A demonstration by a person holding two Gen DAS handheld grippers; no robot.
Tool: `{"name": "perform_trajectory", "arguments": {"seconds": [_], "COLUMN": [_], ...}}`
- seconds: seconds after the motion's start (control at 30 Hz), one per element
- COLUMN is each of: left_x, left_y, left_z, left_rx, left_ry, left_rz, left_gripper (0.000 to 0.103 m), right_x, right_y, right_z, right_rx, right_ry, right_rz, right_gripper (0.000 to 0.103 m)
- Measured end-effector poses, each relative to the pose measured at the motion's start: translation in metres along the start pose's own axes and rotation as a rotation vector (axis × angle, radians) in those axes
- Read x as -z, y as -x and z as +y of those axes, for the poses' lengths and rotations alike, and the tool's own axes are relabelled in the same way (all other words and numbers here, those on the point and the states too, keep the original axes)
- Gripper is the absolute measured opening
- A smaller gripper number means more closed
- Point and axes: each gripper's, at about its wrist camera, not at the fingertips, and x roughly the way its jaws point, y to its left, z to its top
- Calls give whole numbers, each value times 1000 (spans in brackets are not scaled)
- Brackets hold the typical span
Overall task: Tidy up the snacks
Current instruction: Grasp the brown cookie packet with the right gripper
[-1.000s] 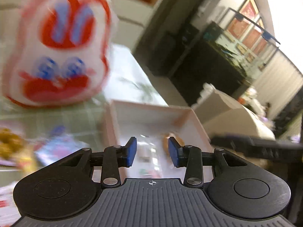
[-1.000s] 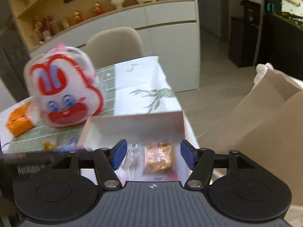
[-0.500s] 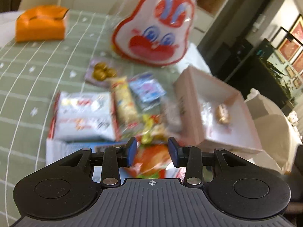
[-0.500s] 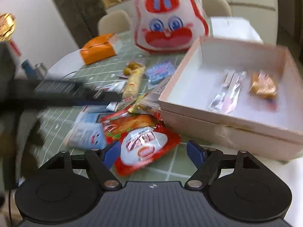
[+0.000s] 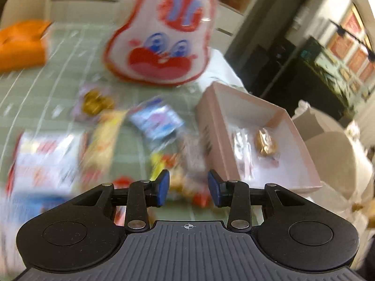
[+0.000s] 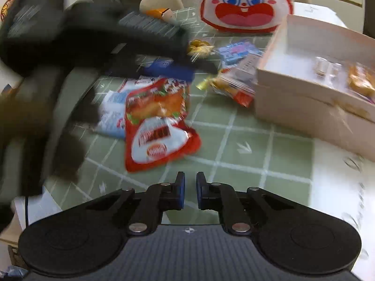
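Two wrist views over a green checked tablecloth (image 6: 246,140) strewn with snack packets, much of it smeared by motion blur. The right gripper (image 6: 190,193) hangs above bare cloth, its blue pads drawn nearly together with nothing between them. Just ahead lies a red snack pouch (image 6: 157,126), partly over a blue and white packet (image 6: 112,114) whose print is unreadable. To the right stands a pale pink box (image 6: 304,107), cut off at the frame edge, with two wrapped snacks inside. A rabbit-face bag (image 6: 243,7) stands behind, ears cropped. The left gripper (image 5: 188,188) is partly open and empty, over blurred wrappers (image 5: 182,164) beside the box; in the right view it is only a dark smear
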Motion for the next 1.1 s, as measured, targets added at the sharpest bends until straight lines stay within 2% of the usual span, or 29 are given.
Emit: {"name": "perform_trajectory", "arguments": {"seconds": [0.17,0.3,0.4,0.53,0.63,0.7,0.87,0.93,1.0,1.1], "left_x": [-22,-23,-17,4,22,32,40,35,30,24], "left_y": [-43,-52,-45,-25,-12,-4,27,38,49,60], "left_z": [-9,-6,-10,-18,-17,-13,7,16,28,45], "left_rx": [-71,-25,-35,-50,-79,-82,-30,-39,-48,-61], "left_ry": [-83,-81,-134,-222,-243,-223,-83,-41,16,91], "left_rz": [93,104,93,100,125,136,94,48,-6,-69], "left_gripper": [41,41,24,22,21,21,21,21,21,21], "right_x": [21,26,26,10,-14,-31,-63,-69,-72,-81], "right_y": [29,32,34,32,26,19,-4,-12,-20,-41], "right_z": [-6,-21,-29,-41,-49,-54,-60,-58,-54,-47], "right_rx": [100,139,167,227,265,281,205,138,58,35], "right_ry": [19,-6,-21,-9,19,39,9,-61,-160,-310], "right_rz": [-36,-42,-59,-122,-160,-185,-158,-153,-175,-193], "right_gripper": [12,21,21,35,35,36,43,62,71,74]}}
